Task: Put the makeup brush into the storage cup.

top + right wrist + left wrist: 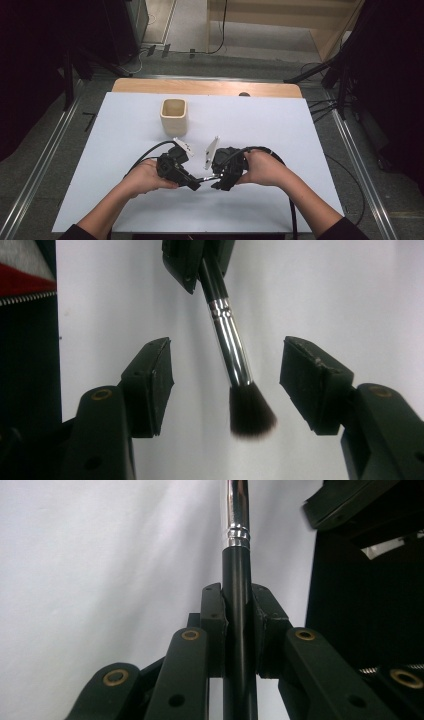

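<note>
— Where's the makeup brush (pixel 235 360)?

— Low over the white table (pixel 300 150), on the person's side of the beige cup (pixel 174 116) and well apart from it. It runs level between the two tools, which face each other tip to tip.

— Who has it?

— The left gripper (pixel 238 615). Its pads are clamped tight on the black handle, just below the silver ferrule — that shows in the left gripper view.

— And the right gripper (pixel 227 385)?

— Jaws spread wide. The dark bristle head and the ferrule hang in the gap, and neither pad touches them.

— Where does the right one sit from the cup?

— Nearer the person and a little to the right in the high view; the left gripper is straight below the cup there.
</note>
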